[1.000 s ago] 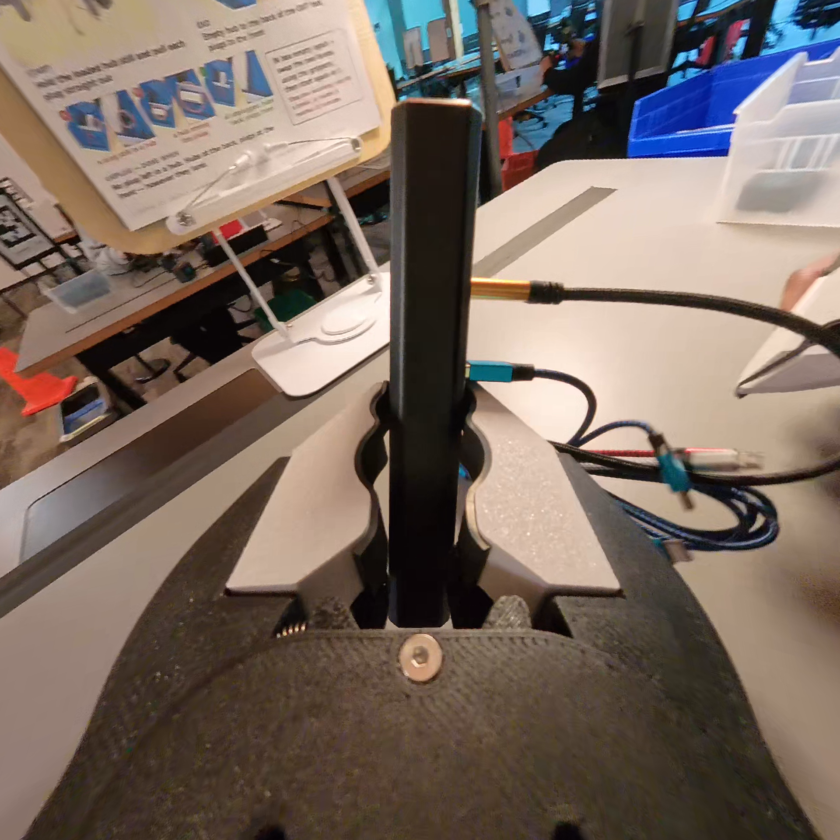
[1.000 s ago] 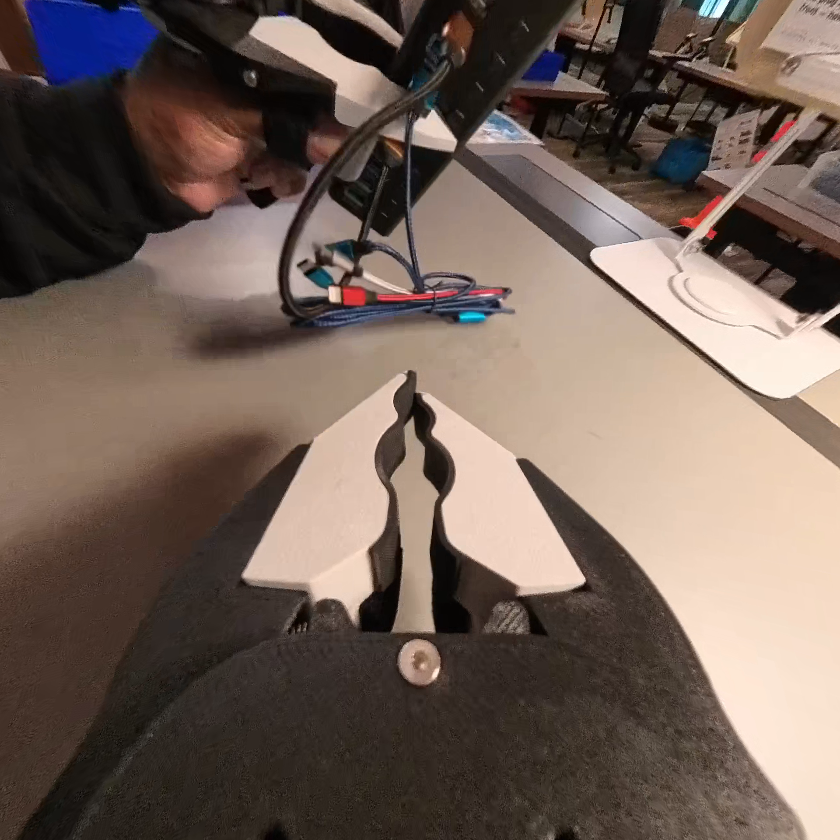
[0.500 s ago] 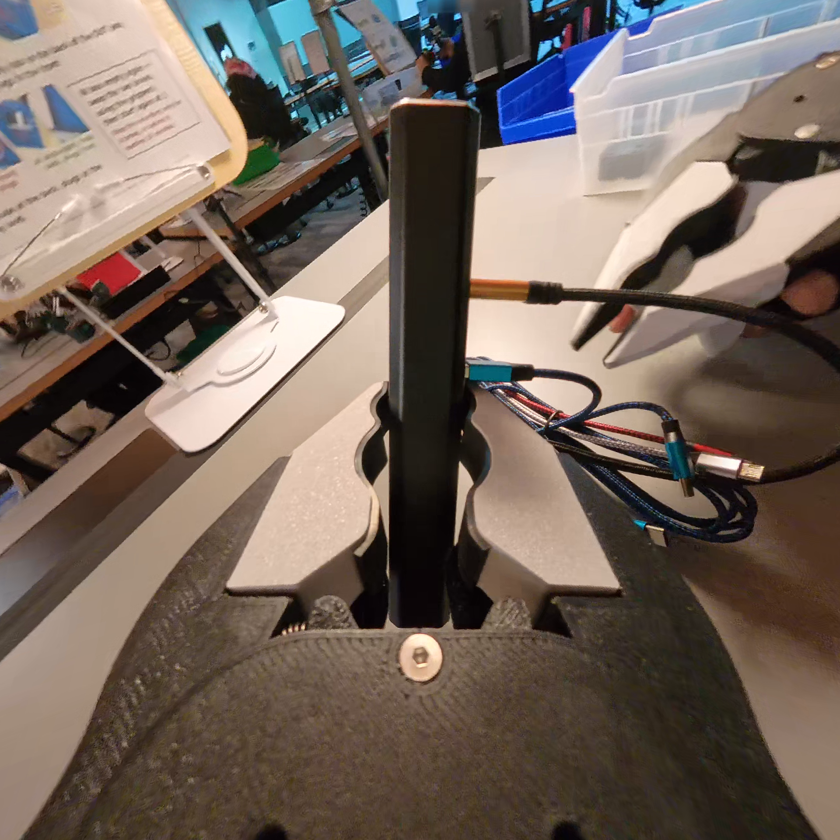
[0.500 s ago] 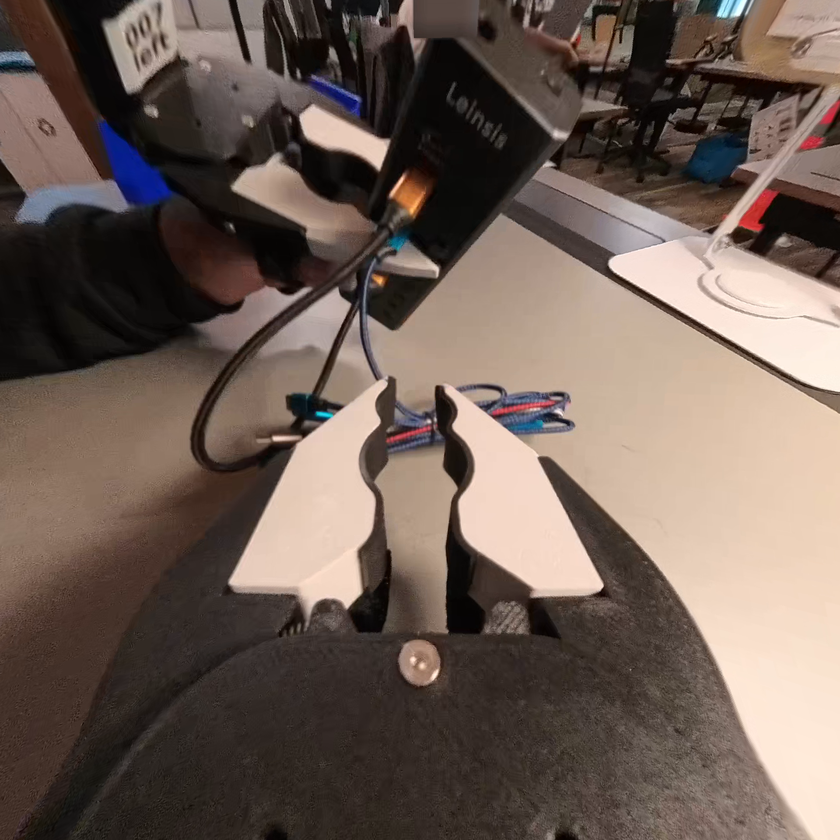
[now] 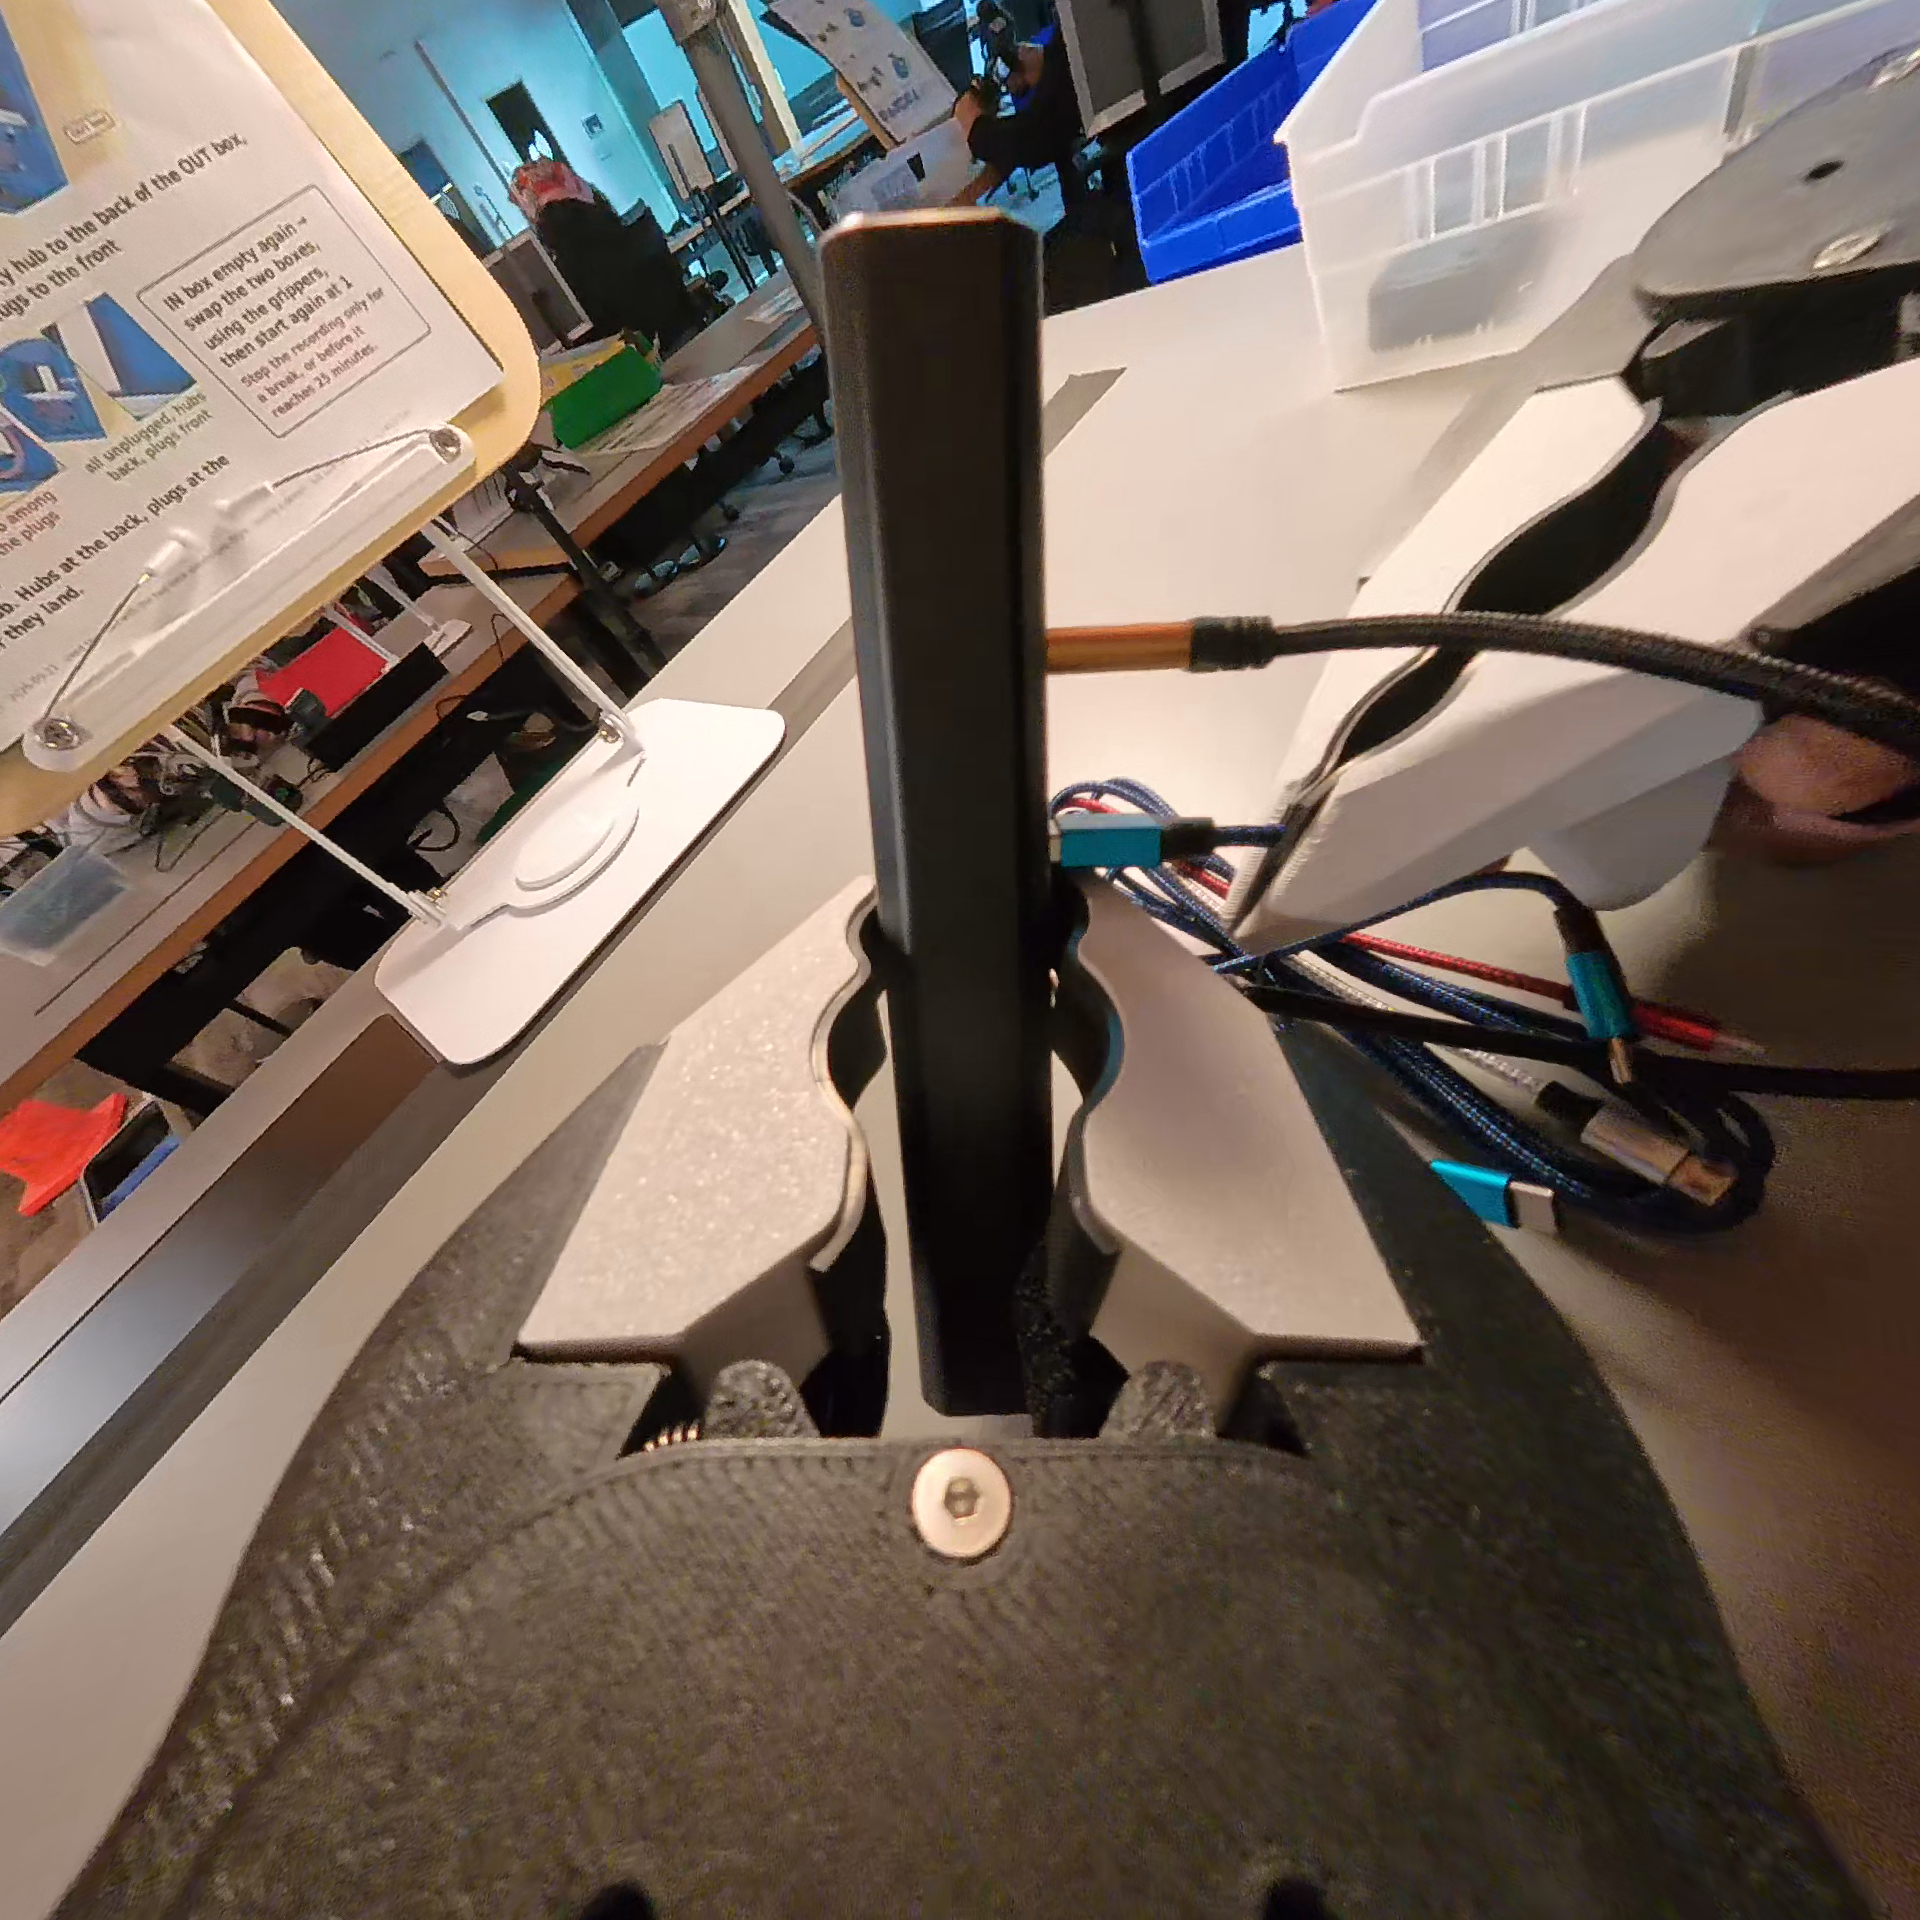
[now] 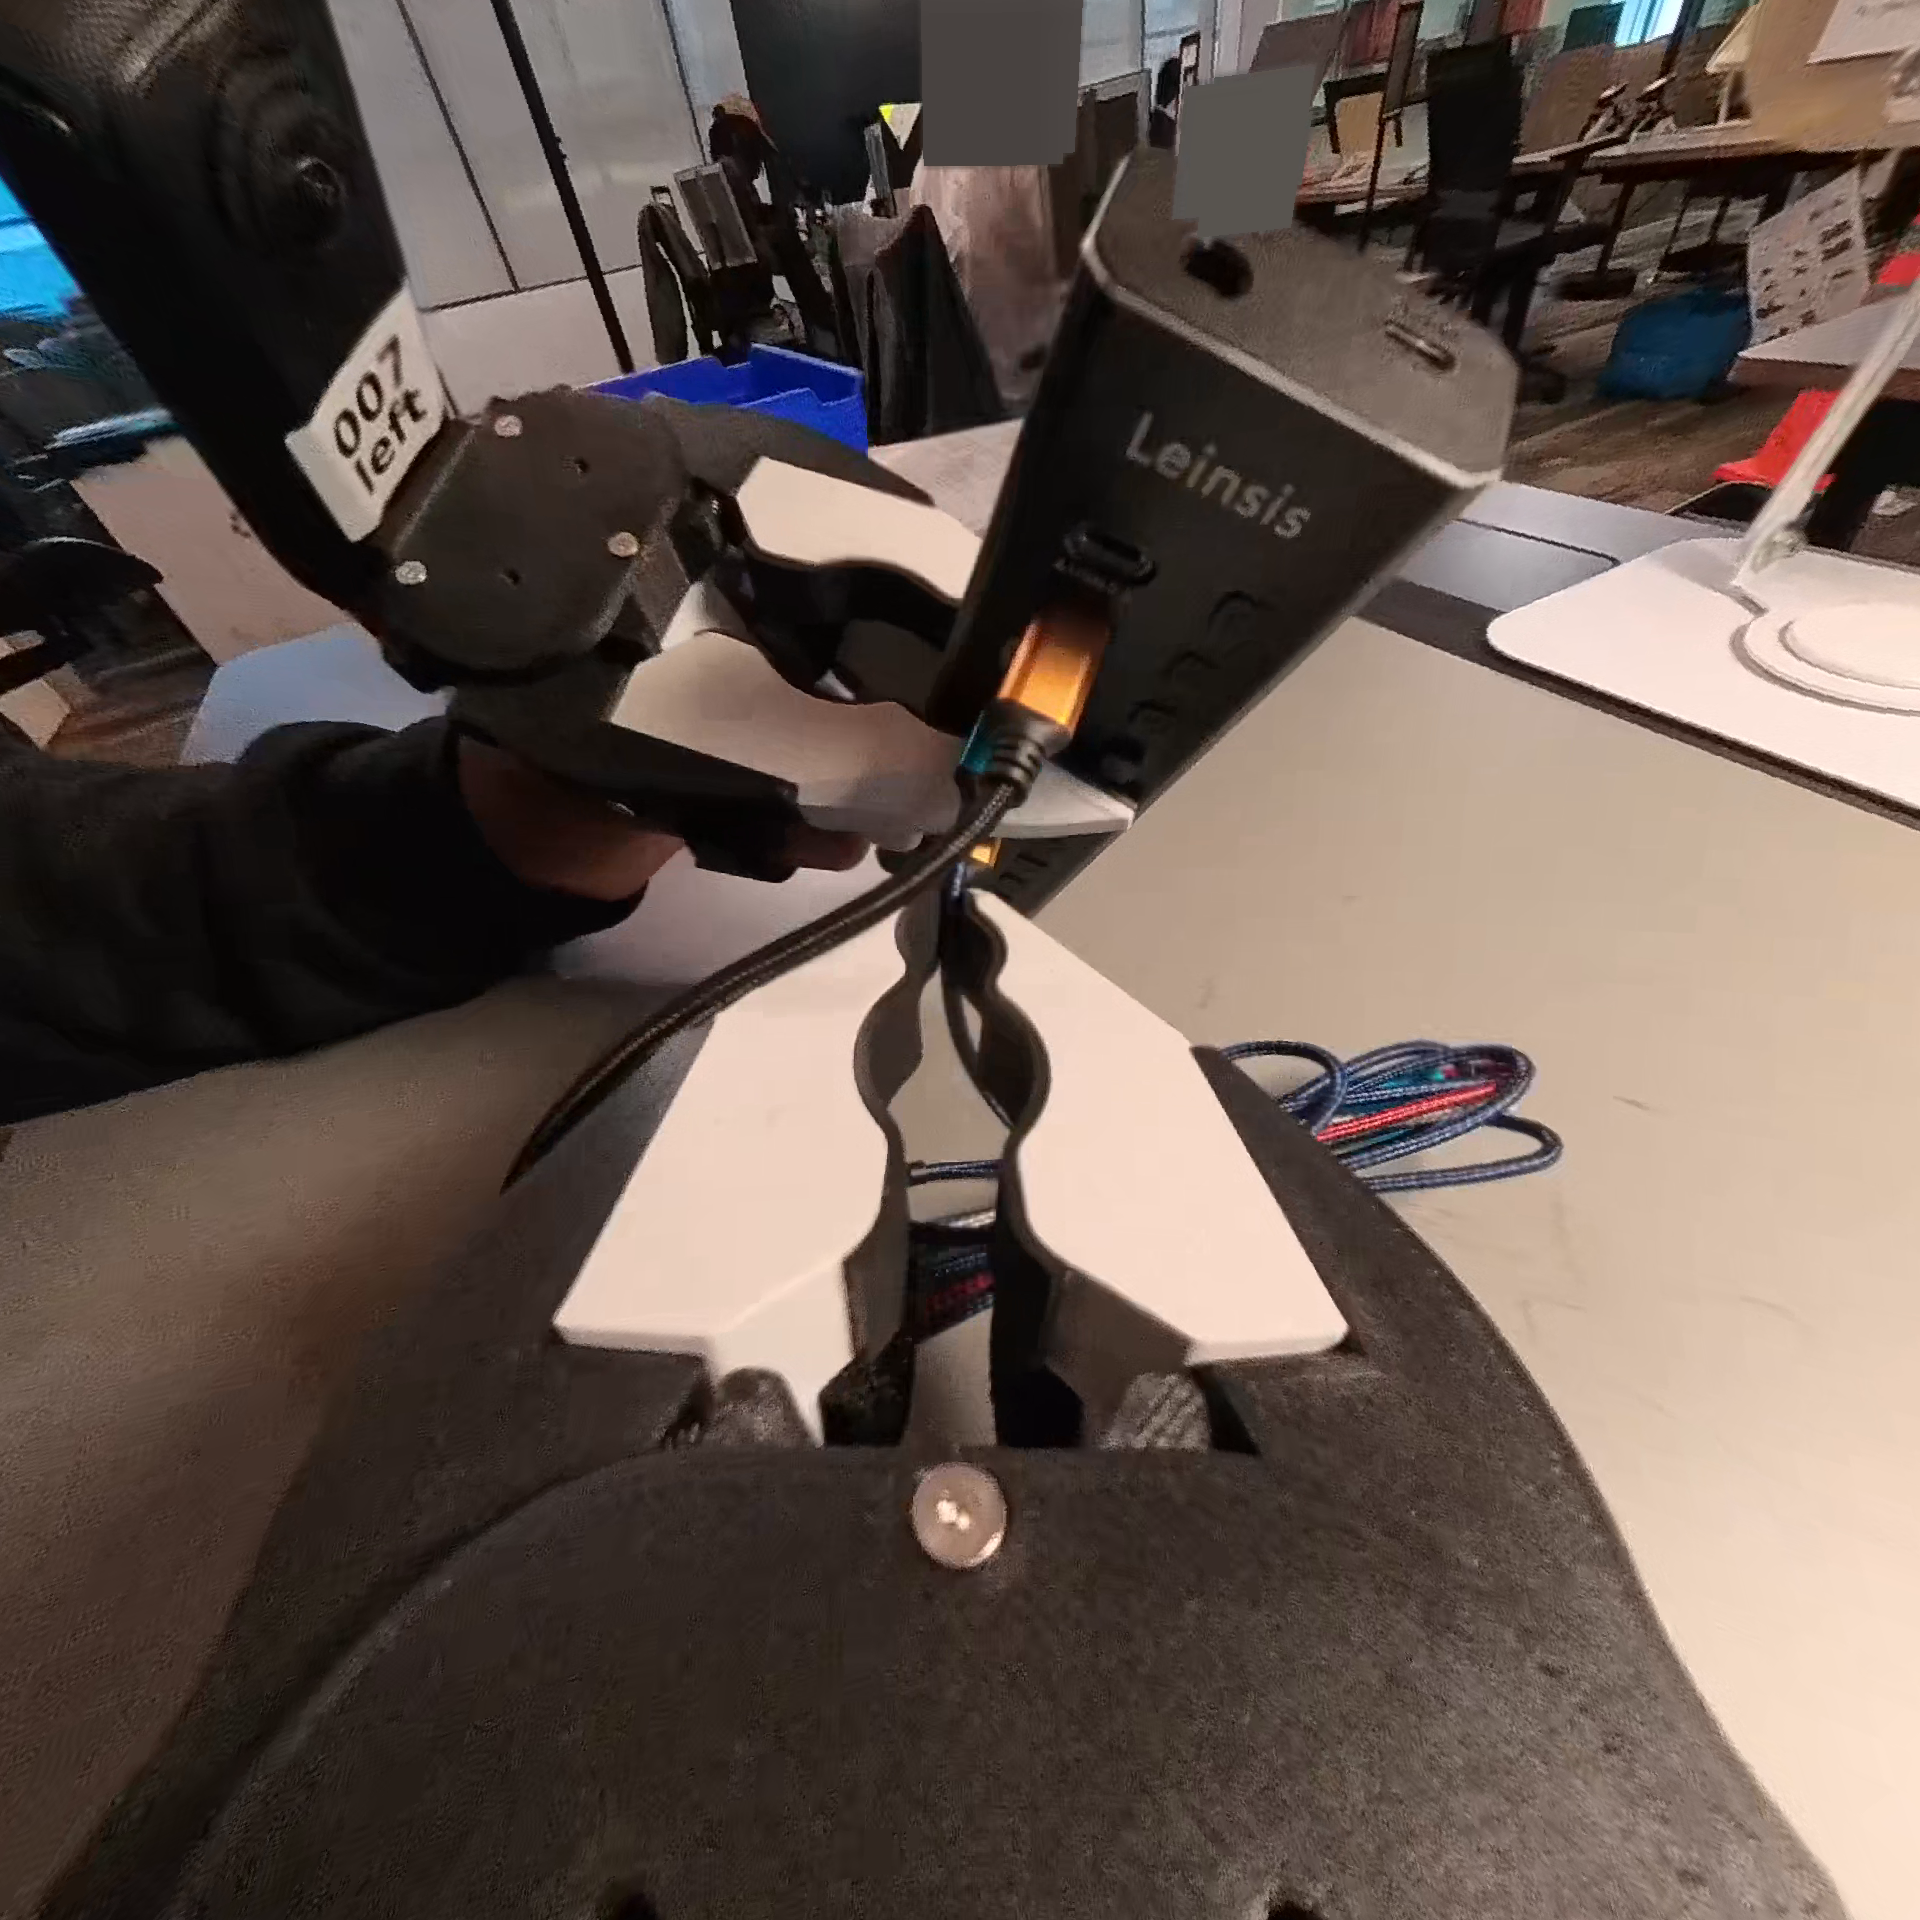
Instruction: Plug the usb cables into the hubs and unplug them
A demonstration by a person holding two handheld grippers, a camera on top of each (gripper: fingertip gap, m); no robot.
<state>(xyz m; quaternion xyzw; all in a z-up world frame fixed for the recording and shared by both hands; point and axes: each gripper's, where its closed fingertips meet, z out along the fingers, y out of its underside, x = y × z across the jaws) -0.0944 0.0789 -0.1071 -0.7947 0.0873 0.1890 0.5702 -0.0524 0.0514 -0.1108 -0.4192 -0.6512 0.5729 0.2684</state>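
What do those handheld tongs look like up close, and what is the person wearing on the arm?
Each tongs has a rough-textured black body with a silver screw in the middle and two pale, flat, wedge-shaped fingers whose inner edges are wavy and black. The left tongs, seen from the side, has small screws and a white sticker with black writing. The person's arm is covered by a black sleeve.

Both views are evenly lit by indoor overhead light, bright on the pale table (image 5: 1195, 499) and dimmer, teal-tinted in the far room of the left wrist view. Soft shadows pool under the cable bundle (image 5: 1621, 1122) and the person's sleeve (image 6: 208, 894), and a faint sheen lies on the black hub (image 6: 1236, 540). Wide-angle distortion bends the edges, the far background is soft, and the right gripper (image 5: 1309, 831) is slightly blurred in the left wrist view.
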